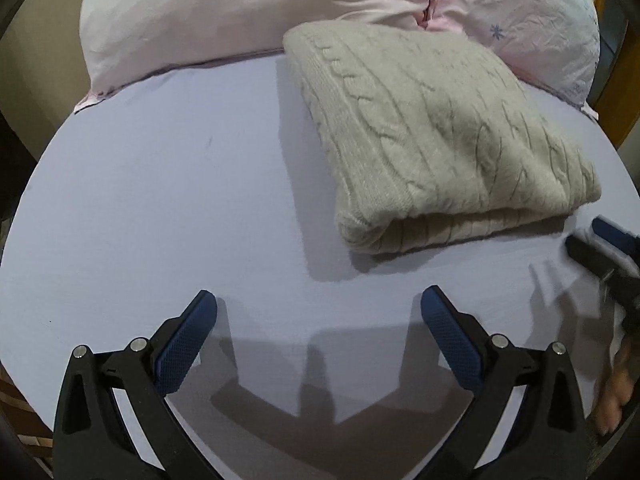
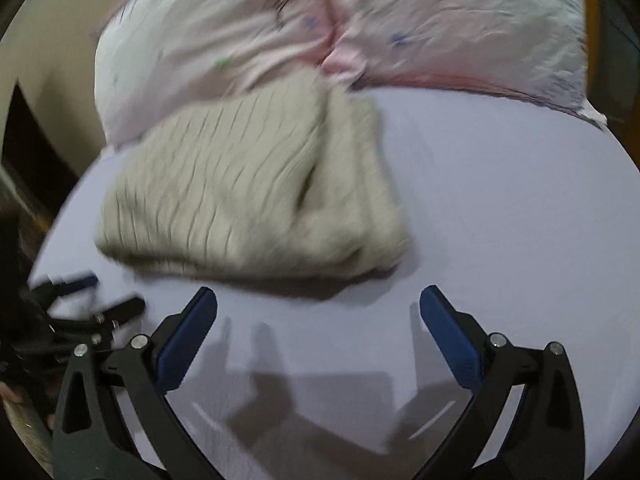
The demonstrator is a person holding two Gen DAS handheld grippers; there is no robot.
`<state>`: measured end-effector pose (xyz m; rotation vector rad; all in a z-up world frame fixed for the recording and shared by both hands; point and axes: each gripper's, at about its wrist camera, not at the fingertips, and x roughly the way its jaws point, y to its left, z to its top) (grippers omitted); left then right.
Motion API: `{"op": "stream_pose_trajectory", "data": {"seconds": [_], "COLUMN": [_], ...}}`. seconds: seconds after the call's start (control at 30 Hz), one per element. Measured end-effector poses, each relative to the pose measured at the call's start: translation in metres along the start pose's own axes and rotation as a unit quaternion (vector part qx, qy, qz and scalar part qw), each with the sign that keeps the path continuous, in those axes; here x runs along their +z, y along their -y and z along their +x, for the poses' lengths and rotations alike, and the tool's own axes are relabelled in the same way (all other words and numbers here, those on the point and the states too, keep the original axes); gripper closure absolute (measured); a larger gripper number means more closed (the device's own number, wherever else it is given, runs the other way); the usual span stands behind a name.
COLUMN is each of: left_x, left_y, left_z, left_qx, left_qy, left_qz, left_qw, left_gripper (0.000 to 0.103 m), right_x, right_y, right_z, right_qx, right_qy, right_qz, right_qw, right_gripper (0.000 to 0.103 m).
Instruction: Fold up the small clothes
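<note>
A beige cable-knit sweater (image 1: 436, 136) lies folded into a thick rectangle on the lavender bed sheet (image 1: 160, 200), its far end against the pillows. In the right wrist view the sweater (image 2: 248, 196) is blurred and lies ahead to the left. My left gripper (image 1: 319, 308) is open and empty, hovering over bare sheet in front of and left of the sweater. My right gripper (image 2: 319, 308) is open and empty, just in front of the sweater's near edge. The right gripper also shows at the right edge of the left wrist view (image 1: 600, 248), and the left gripper at the left edge of the right wrist view (image 2: 92, 300).
Two pale pink flowered pillows (image 1: 248, 8) (image 1: 532, 20) lie along the head of the bed behind the sweater. The sheet (image 2: 500, 208) stretches to the right of the sweater. A wooden frame (image 1: 624, 92) shows at the bed's far right edge.
</note>
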<state>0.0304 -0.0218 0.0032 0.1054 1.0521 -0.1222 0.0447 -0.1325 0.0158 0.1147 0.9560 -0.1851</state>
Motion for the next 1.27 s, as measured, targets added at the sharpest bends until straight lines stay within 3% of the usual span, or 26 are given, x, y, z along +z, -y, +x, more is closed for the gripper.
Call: {"op": "stream_pose_trajectory", "data": {"seconds": [0.17, 0.43, 1.27], "left_x": [0.002, 0.008, 0.006], "left_y": [-0.003, -0.006, -0.010], "left_z": [0.000, 0.002, 0.002], "left_qx": [0.001, -0.003, -0.002], "left_qy": [-0.003, -0.042, -0.044], "left_qz": [-0.008, -0.001, -0.003], "left_qw": [1.0000, 0.9991, 0.9990], "left_gripper": [0.001, 0.001, 0.001], "right_x": [-0.006, -0.013, -0.010], "right_y": [-0.020, -0.021, -0.021], "right_z": [0.007, 0.004, 0.006], "right_qx": [-0.056, -0.061, -0.062], "right_qy": [-0.013, -0.006, -0.006], "right_qz": [-0.046, -0.031, -0.030], "right_qw": [0.997, 0.998, 0.998], "right_gripper": [0.002, 0.002, 0.002]}}
